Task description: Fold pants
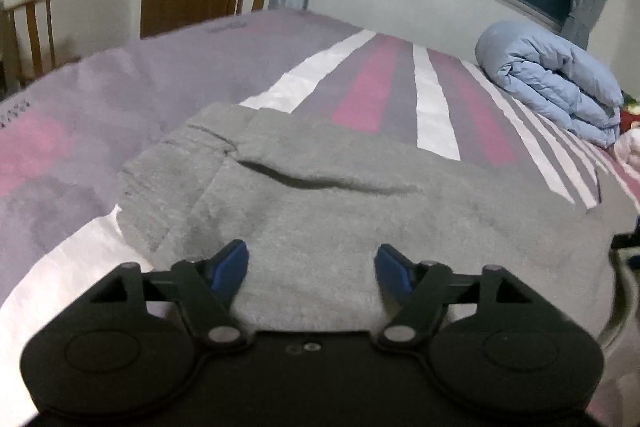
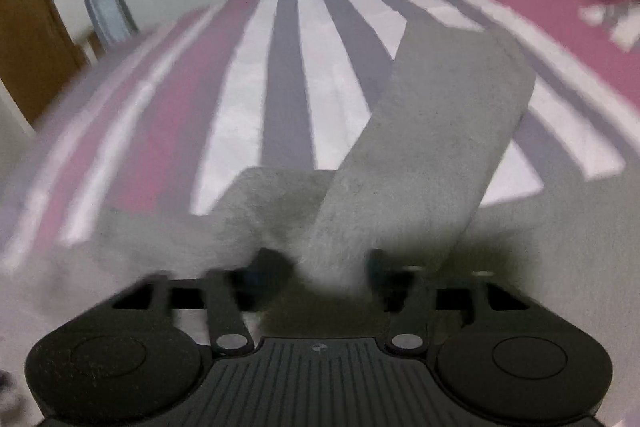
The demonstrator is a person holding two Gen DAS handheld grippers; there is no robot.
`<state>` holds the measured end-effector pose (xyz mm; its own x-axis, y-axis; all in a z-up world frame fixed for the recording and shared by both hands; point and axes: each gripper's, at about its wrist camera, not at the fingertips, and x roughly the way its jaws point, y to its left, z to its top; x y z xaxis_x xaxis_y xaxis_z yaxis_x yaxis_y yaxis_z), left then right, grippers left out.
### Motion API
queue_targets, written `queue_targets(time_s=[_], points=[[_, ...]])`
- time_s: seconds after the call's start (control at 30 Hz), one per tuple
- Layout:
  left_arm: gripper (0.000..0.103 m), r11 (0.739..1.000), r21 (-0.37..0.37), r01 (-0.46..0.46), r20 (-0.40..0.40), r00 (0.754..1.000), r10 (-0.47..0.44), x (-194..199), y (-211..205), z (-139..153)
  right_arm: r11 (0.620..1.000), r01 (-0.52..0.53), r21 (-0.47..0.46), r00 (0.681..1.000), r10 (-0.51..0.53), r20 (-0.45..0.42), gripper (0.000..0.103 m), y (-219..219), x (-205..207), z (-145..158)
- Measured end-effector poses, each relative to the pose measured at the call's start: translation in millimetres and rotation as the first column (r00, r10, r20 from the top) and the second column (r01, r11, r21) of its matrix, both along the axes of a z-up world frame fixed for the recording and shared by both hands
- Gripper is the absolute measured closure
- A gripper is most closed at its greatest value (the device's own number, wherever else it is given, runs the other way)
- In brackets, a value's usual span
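Bedsheet (image 1: 360, 95) of pink, grey and white striped cotton covers the bed. Grey fleece pants (image 1: 320, 195) lie on it, waistband to the left in the left view; one leg (image 2: 440, 115) runs away across the stripes in the blurred right view. Folded pale-blue quilt (image 1: 556, 79) sits at the far end. Left gripper (image 1: 312, 263) hovers with jaws apart over the fabric. Right gripper (image 2: 326, 271) has jaws spread, fabric between them
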<state>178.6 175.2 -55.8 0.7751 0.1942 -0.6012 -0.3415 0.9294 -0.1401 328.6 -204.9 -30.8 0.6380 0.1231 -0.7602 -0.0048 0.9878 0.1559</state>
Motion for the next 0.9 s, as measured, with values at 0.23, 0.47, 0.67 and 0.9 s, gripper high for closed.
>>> queue_targets(time_s=[0.23, 0.47, 0.67, 0.9], points=[[0.039, 0.998, 0.052, 0.022, 0.012, 1.000, -0.023, -8, -8, -9, 0.998, -0.022, -0.065, 1.000, 0.023, 0.015, 0.095, -16, -11, 4], [0.039, 0.998, 0.052, 0.021, 0.028, 0.999, -0.023, -10, -8, -10, 0.971, 0.181, 0.156, 0.977, -0.196, 0.085, 0.102, -76, -139, 5], [0.038, 1.000, 0.010, 0.014, 0.062, 0.998, -0.015, -14, -4, -10, 0.950, 0.224, 0.220, 0.956, -0.257, 0.138, 0.101, -120, -171, -2], [0.039, 0.999, -0.008, -0.049, 0.101, 0.994, 0.049, -20, 0, -2, 0.998, 0.006, -0.069, 0.977, 0.009, 0.215, 0.097, -75, -93, 36]])
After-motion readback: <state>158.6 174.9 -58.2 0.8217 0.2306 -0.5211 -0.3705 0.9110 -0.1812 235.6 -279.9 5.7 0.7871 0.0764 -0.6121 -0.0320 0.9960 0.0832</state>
